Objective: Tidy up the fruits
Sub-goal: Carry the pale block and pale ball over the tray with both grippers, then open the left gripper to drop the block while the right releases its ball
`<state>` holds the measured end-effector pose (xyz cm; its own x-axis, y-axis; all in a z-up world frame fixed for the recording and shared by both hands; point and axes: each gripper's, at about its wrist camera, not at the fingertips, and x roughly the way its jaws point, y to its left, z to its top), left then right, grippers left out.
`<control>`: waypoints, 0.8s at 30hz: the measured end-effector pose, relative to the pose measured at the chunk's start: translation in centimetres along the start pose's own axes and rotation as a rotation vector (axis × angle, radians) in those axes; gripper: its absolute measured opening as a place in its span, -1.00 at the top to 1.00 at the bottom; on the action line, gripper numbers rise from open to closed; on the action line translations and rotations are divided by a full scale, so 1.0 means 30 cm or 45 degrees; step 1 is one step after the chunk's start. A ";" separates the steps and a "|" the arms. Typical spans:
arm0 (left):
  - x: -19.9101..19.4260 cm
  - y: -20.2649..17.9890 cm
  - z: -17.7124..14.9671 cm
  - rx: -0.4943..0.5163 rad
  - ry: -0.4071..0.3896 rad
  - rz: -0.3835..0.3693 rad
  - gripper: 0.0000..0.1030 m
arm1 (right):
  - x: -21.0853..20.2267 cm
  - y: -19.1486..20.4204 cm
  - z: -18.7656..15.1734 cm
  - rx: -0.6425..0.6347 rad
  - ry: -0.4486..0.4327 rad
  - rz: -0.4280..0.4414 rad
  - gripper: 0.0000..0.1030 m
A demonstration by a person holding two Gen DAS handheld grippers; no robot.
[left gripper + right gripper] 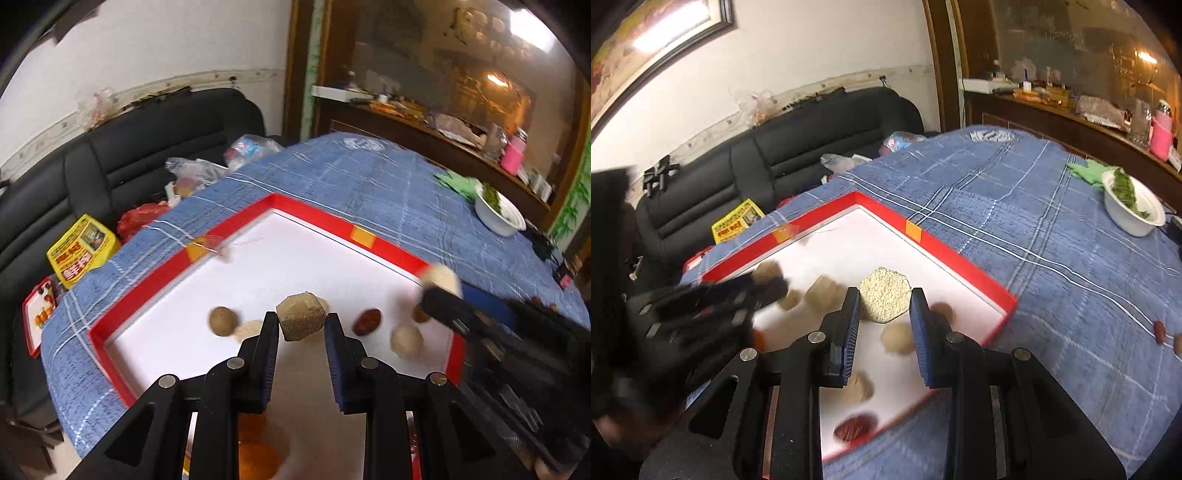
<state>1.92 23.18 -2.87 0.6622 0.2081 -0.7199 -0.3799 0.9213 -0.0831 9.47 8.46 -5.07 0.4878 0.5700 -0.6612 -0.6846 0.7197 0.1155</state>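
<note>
Both tools carry a piece over the red-rimmed tray on the blue-clothed worktop. The left tool is clamped on a brown, rough-skinned lump, pinched between its pads above the tray's white floor. The right tool grips a pale, grainy lump the same way, also hanging over the tray; in the left view that tool shows only as a blurred dark shape at the tray's right rim.

Several pieces already lie in the tray: a round brown fruit, a red date, a pale ball and a few more, blurred. So the sorting looks well under way, with most of the pieces gathered and two more about to be set down.

Some remains. At least one red date and a brown piece next to it still lie on the cloth, well apart from the tray toward the right edge. A white bowl with greens stands far off and seems no part of the job.
</note>
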 end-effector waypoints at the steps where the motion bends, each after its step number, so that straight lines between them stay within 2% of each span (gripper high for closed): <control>1: 0.005 -0.009 -0.004 0.010 0.008 -0.010 0.53 | 0.032 -0.011 0.013 0.017 0.014 0.002 0.48; 7: 0.028 -0.054 -0.022 0.059 0.041 -0.029 0.53 | 0.124 -0.034 0.036 0.035 0.066 -0.012 0.48; 14: 0.059 -0.042 -0.037 0.047 0.090 0.017 0.53 | 0.171 -0.034 0.045 0.032 0.107 -0.025 0.48; 16: 0.075 -0.035 -0.042 0.048 0.116 0.043 0.53 | 0.176 -0.032 0.047 0.030 0.109 -0.028 0.48; 20: 0.111 -0.014 -0.053 0.008 0.235 0.081 0.45 | 0.195 -0.026 0.045 0.020 0.166 -0.046 0.47; 21: 0.100 -0.008 -0.053 -0.004 0.230 0.077 0.27 | 0.188 -0.027 0.045 0.022 0.165 -0.040 0.47; 22: 0.086 -0.002 -0.050 -0.024 0.226 0.078 0.00 | 0.172 -0.030 0.046 0.025 0.157 -0.038 0.46; 24: 0.040 0.023 -0.042 -0.108 0.182 0.085 -0.26 | 0.125 -0.040 0.050 0.024 0.123 -0.042 0.42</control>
<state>1.63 23.64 -4.67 0.5377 0.2133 -0.8157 -0.4768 0.8748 -0.0855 12.93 10.33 -6.60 0.4548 0.5057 -0.7331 -0.6580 0.7455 0.1060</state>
